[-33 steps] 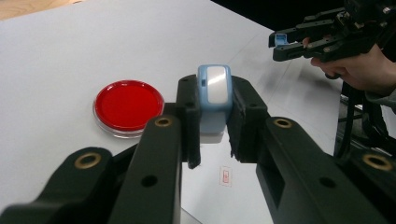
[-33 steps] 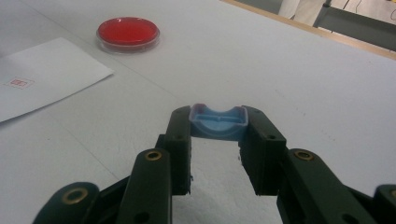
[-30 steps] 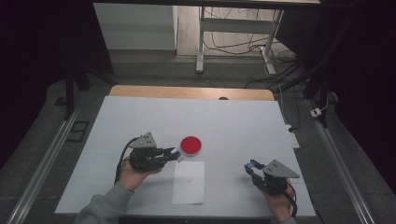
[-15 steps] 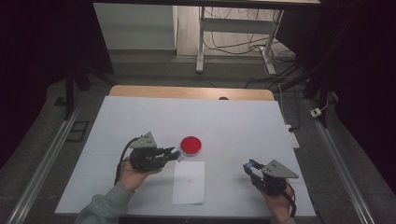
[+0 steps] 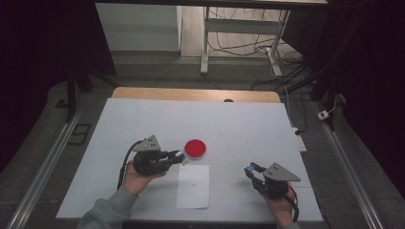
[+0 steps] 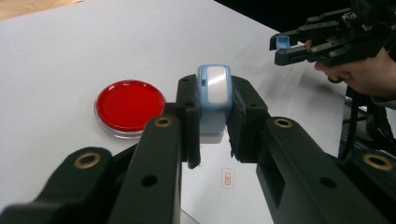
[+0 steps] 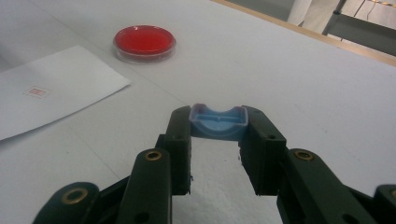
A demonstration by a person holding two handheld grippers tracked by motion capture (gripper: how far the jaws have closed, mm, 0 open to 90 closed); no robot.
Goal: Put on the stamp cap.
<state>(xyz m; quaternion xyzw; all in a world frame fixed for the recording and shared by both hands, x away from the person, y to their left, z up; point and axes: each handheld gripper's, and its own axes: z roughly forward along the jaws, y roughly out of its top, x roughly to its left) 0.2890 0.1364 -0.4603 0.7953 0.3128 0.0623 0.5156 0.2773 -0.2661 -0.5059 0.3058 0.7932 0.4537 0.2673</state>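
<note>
The red ink pad (image 5: 195,149) is the landmark on the white table (image 5: 239,124). The left gripper (image 5: 177,156), just left of it, clamps a blue stamp body (image 6: 214,93). The right gripper (image 5: 251,170), well right, clamps the blue cap (image 7: 218,122). The stamp's long axis points toward the pad, so the left hand is nearer.

Left hand-held gripper (image 5: 177,156) clamped, right hand-held gripper (image 5: 249,170) clamped too — seemingly level

Red dish (image 5: 195,148), blue stamp (image 6: 213,88), blue cap (image 7: 218,122), white paper (image 5: 193,186).
</note>
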